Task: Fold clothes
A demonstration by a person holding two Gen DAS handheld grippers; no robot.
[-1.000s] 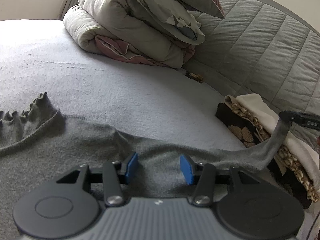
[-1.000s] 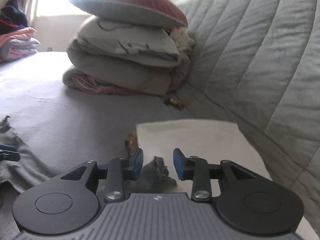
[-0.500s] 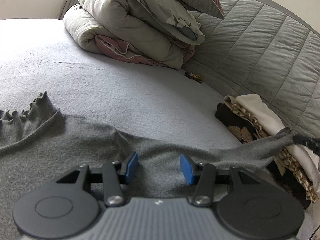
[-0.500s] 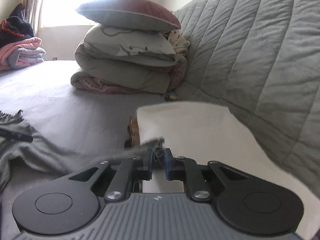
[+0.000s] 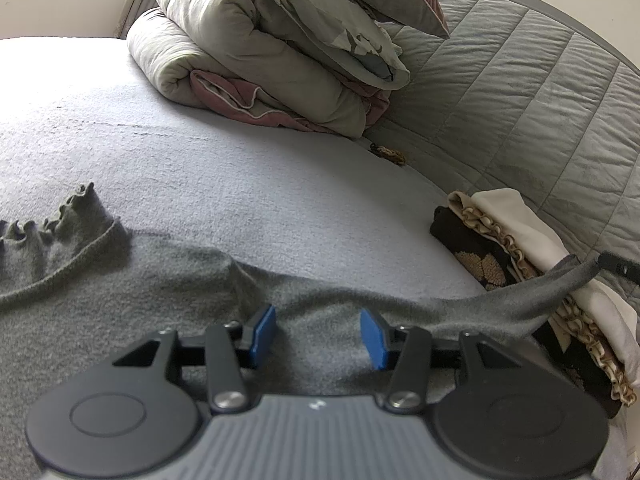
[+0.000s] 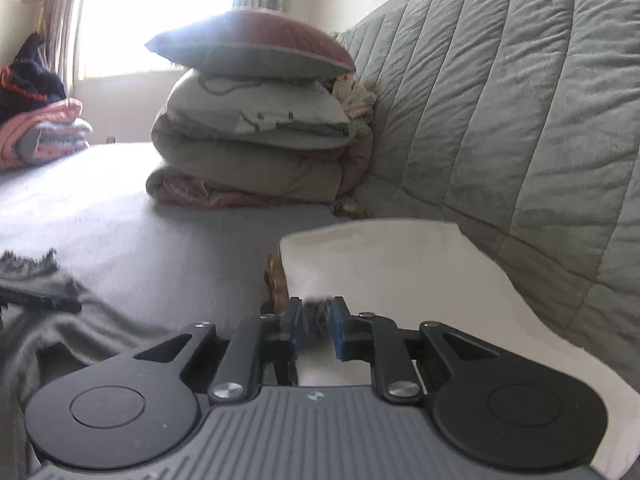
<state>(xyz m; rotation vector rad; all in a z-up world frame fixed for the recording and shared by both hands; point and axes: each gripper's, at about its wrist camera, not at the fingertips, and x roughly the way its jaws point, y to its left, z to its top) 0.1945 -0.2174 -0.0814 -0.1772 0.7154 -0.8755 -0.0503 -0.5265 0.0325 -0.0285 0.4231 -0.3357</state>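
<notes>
my left gripper (image 5: 318,338): jaws wide over grey sweater (image 5: 120,312) | my right gripper (image 6: 316,328): jaws easing, pinching sleeve (image 6: 316,314) | bed (image 5: 240,184)

Right tool (image 6: 316,326) pads nipping grey garment (image 6: 80,332) cuff (blurred, seemingly bunched) over white folded cloth (image 6: 400,272).

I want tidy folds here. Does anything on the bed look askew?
Yes: the grey garment is not flat. One end is pulled up over the folded clothes pile, pinched by the right hand-held gripper.
</notes>
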